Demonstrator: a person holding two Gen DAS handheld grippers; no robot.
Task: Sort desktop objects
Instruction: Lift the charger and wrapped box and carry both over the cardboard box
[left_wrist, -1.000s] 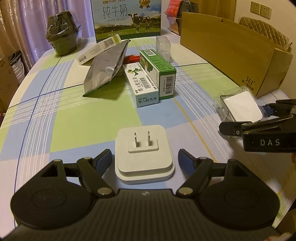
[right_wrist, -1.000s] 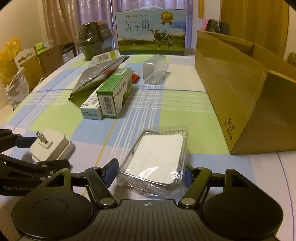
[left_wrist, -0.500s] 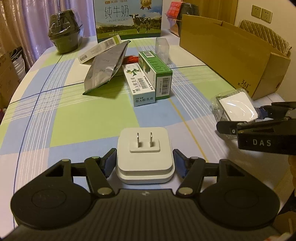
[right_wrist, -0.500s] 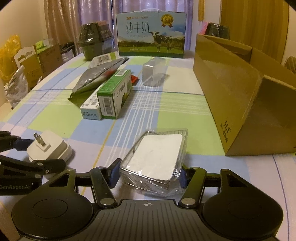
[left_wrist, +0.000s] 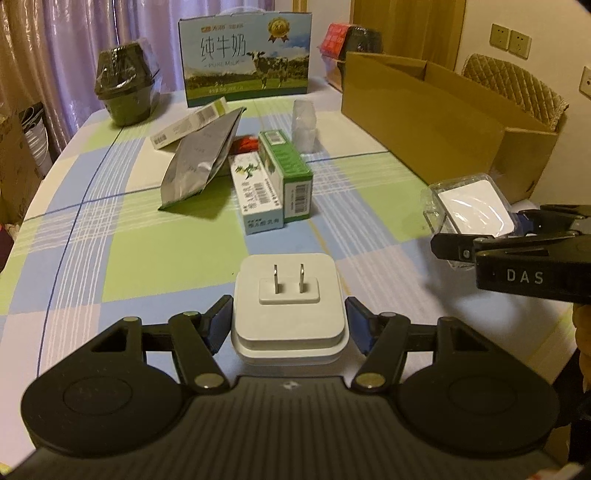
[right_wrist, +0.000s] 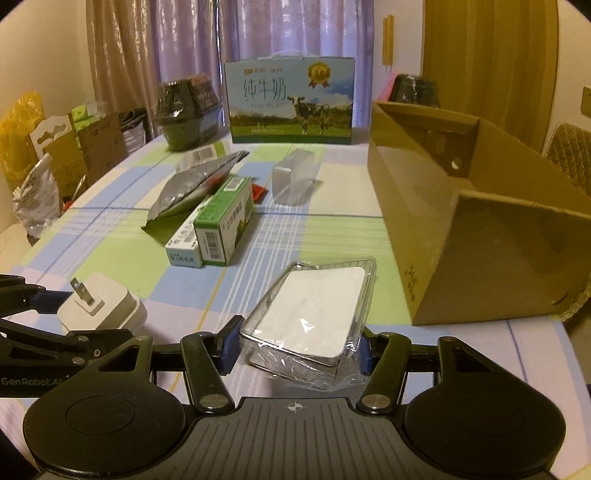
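- Left wrist view: left hand-held gripper (left_wrist: 289, 326) clamped on the white square two-prong plug adapter (left_wrist: 289, 308), prongs up, lifted just off the checked-cloth surface (left_wrist: 110, 240).
- Open brown cardboard box (left_wrist: 424, 122) lies far right of it, long axis near-to-far; likely drop spot, and the right arm is nearer.
- Right hand-held gripper (left_wrist: 517, 236), marked "DAS", at right, holds the clear-wrapped white flat rectangular pack (left_wrist: 471, 208).
- Readable: milk carton (left_wrist: 245, 55) "纯牛奶 PURE MILK"; green-white small box (left_wrist: 286, 173) has a barcode, other text too small.
- Right wrist view: right hand-held gripper (right_wrist: 295, 350) closed on the pack (right_wrist: 314, 314), long axis running away from the camera, raised off the cloth.
- Box (right_wrist: 461, 229) just right and ahead, its opening facing up.
- Left tool reads "GenRobot.AI".
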